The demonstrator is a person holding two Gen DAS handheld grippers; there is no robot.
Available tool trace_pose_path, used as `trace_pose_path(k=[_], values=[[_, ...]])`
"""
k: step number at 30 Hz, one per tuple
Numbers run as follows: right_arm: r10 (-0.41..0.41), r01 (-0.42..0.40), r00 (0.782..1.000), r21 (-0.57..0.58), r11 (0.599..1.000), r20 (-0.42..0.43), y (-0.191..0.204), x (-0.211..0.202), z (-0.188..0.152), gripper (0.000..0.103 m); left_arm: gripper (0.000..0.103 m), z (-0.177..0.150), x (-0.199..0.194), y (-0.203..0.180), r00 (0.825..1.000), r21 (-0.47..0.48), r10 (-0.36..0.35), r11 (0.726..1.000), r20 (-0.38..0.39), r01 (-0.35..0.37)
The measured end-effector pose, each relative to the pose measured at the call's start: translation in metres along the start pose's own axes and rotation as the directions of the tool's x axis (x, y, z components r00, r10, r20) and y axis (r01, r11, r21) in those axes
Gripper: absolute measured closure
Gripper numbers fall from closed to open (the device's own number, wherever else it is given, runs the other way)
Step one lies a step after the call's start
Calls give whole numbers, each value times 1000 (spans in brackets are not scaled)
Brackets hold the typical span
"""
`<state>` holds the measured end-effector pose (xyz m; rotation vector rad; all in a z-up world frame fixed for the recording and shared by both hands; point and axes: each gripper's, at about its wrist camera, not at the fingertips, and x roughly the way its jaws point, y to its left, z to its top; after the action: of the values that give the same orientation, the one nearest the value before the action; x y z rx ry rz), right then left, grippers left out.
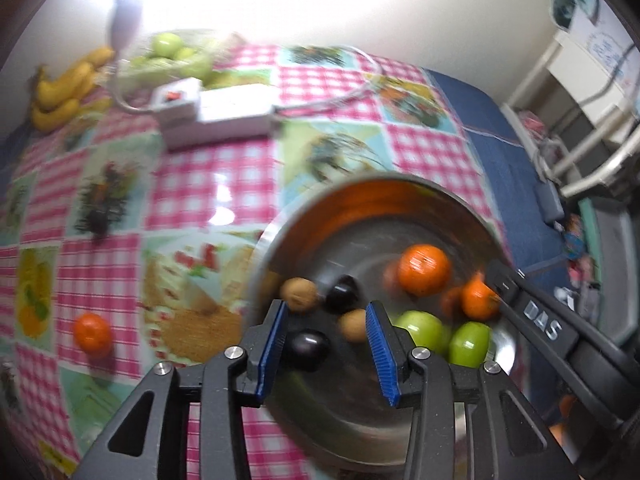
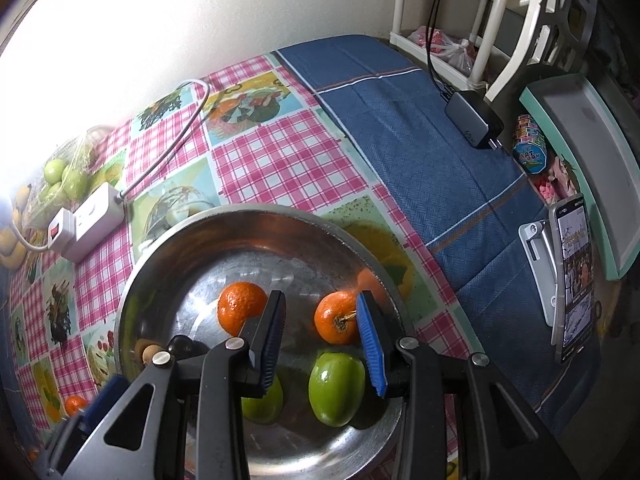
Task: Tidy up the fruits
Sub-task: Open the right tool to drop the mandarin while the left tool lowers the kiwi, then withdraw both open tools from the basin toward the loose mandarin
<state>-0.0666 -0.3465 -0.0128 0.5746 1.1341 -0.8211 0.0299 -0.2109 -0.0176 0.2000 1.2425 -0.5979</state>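
A steel bowl on the checked cloth holds two oranges, two green fruits, dark plums and small brown fruits. My left gripper is open over the bowl's near side, jaws either side of a dark plum, not touching it. My right gripper is open above the bowl, an orange and a green fruit between its jaws. Its black arm shows at the bowl's right in the left wrist view. A loose orange lies on the cloth left of the bowl.
Bananas, a bag of green fruits and a white power strip with its cable lie at the table's far side. A blue cloth covers the right part. A phone on a stand and a charger are at the right.
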Motion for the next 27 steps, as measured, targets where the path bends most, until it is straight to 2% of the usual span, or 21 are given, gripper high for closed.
trace_pose_path(k=[8, 16, 18, 19, 21, 23, 25, 27], values=[[40, -41, 999, -40, 998, -26, 14, 3, -3, 65, 58, 4, -9, 31, 991, -93, 121, 989, 54, -115], [89, -91, 995, -70, 993, -33, 28, -4, -8, 65, 58, 5, -8, 48, 990, -160, 133, 979, 39, -125], [94, -97, 995, -76, 992, -30, 31, -6, -9, 65, 53, 5, -9, 49, 990, -164, 138, 978, 39, -130], [95, -97, 995, -78, 992, -30, 32, -7, -9, 65, 46, 5, -8, 49, 989, -166, 143, 977, 39, -135], [93, -96, 995, -84, 992, -34, 34, -5, -9, 65, 42, 5, -8, 50, 988, -168, 152, 975, 37, -143], [82, -86, 996, -93, 992, -42, 36, -3, -9, 61, 36, 5, -7, 51, 987, -172, 158, 974, 32, -150], [76, -80, 996, -98, 992, -44, 36, -1, -8, 44, 31, 5, -7, 53, 985, -171, 172, 971, 29, -165], [75, -79, 996, -99, 992, -42, 36, 0, -8, 39, 28, 4, -6, 54, 982, -172, 187, 969, 30, -179]])
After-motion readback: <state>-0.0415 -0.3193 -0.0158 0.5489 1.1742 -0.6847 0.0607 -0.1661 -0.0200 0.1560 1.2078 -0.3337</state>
